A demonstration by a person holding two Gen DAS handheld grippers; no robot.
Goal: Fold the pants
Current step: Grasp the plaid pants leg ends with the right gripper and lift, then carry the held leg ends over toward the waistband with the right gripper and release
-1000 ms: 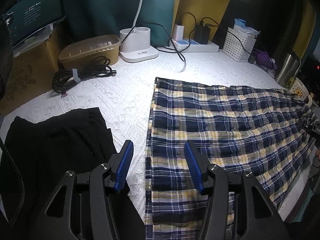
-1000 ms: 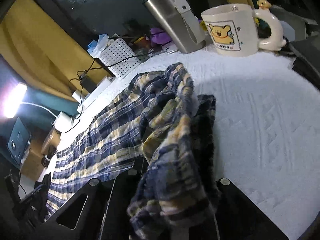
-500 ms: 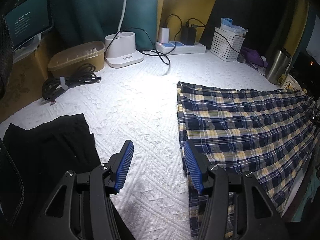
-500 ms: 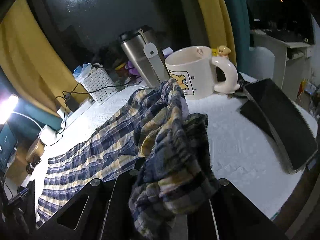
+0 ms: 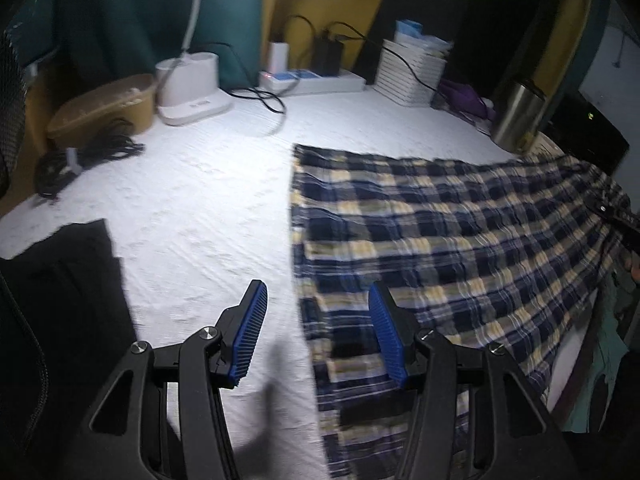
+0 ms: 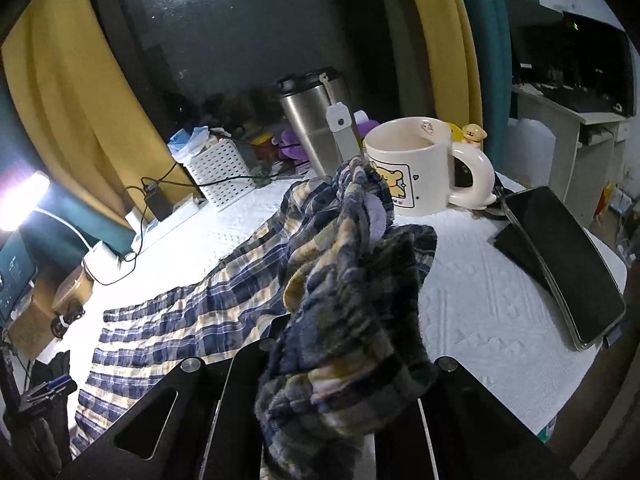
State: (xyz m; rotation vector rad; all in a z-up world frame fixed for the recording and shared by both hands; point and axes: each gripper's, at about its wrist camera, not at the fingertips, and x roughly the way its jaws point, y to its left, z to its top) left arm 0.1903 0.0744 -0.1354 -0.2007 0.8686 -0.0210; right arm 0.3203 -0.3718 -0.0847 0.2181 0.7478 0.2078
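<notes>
Blue, yellow and white plaid pants [image 5: 440, 240] lie spread on the white textured table cover [image 5: 208, 208]. My left gripper [image 5: 318, 322] hovers open just above the pants' left edge. Its right pad [image 5: 386, 338] is over the plaid cloth, its left pad [image 5: 252, 332] over bare cover, and nothing is between them. My right gripper [image 6: 344, 364] is shut on the bunched far end of the pants [image 6: 352, 264] and holds it up off the table. The cloth hides its fingertips. From there the rest of the pants [image 6: 180, 320] trails back down to the table.
A cream mug [image 6: 416, 168], a steel tumbler [image 6: 316, 124] and a dark phone [image 6: 560, 264] stand near the lifted end. A black garment [image 5: 60, 280] lies at the near left. Along the back are a lamp base [image 5: 192, 92], a coiled cable [image 5: 84, 156], a power strip [image 5: 316, 80] and a white basket [image 5: 412, 76].
My right gripper has risen with the bunched cloth, so more of the table and the phone now show. My left gripper has shifted back toward the pants' edge and is still open.
</notes>
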